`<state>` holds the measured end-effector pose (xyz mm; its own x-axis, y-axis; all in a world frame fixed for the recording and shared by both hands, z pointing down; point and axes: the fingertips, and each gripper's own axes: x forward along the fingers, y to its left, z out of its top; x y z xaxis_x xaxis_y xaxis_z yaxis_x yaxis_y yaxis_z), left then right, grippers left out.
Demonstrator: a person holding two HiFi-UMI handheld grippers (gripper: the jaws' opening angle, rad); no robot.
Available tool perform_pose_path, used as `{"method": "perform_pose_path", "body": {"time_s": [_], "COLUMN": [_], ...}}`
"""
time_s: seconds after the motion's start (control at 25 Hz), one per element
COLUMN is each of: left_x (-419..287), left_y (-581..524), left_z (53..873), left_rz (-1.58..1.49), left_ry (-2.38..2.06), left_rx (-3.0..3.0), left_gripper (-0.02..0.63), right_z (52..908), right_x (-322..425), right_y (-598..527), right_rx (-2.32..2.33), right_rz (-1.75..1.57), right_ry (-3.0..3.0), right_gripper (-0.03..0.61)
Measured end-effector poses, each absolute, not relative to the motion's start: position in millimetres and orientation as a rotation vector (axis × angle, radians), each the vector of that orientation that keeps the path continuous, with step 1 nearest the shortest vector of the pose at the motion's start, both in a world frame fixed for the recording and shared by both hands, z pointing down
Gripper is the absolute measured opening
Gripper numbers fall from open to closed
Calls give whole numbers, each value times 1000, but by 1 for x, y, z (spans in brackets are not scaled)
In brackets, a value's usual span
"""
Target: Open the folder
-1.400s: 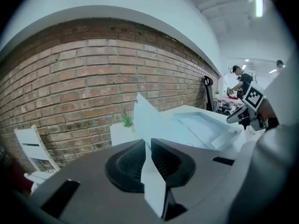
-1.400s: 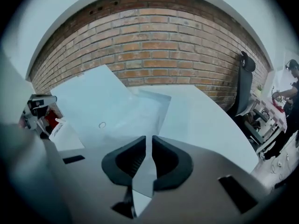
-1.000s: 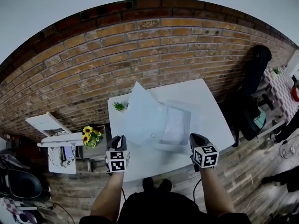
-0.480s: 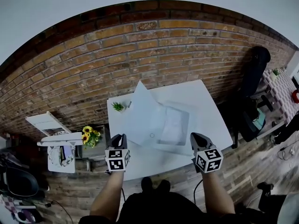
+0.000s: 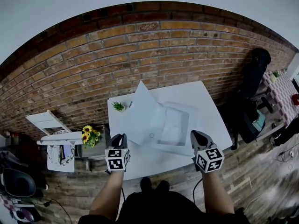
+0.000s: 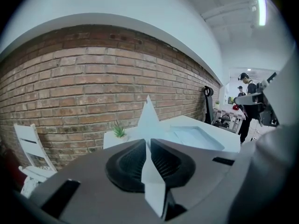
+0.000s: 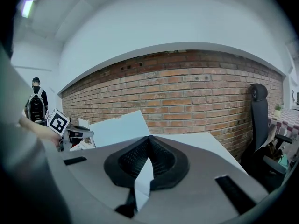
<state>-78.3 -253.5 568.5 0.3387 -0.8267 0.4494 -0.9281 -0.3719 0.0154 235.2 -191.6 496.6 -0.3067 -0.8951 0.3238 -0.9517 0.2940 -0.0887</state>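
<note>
**Plastic folder half open, a leaf in each pair of tongs**

Pale blue and translucent, the plastic folder (image 5: 161, 133) lies on the white counter (image 5: 205, 111), just ahead of both tongs and between them. Its cover (image 5: 140, 111) is tilted up on the left tongs' side, with its top corner standing as a peak. The bottom leaf (image 5: 175, 125) lies flat towards the right tongs.

The left tongs (image 5: 119, 138) are pressed together on a thin pale sheet. In the left gripper view that sheet runs straight from between the pads up into the raised cover, so they are clamped on the cover's near edge. The right tongs (image 5: 197, 135) are also closed, pinching a narrow pale strip. I take this for the near edge of the bottom leaf, though I cannot follow the strip all the way to the folder.

To my eye the opening is in its middle step: the cover is lifted but not laid back. The next move calls for the left tongs to swing the cover further away from the right tongs until it drops flat. The right tongs should hold the lower leaf down so that the whole folder does not slide or lift. Pulling too fast could slip the thin sheet out of either grip.
</note>
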Motion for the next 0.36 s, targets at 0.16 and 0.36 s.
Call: {"method": "perform_pose_path", "body": {"time_s": [0.16, 0.36], "left_x": [-76, -74], "left_y": [-255, -255], "left_z": [565, 563], "left_rz": [526, 519], "left_ry": [-1569, -1566], "left_rx": [2341, 2347], "left_gripper": [44, 44], "right_z": [497, 500], "right_x": [235, 235], "right_y": [-192, -196], "right_rx": [1699, 1700], "right_rz": [393, 417], "right_ry": [-2359, -2365], "right_gripper": [14, 14]}}
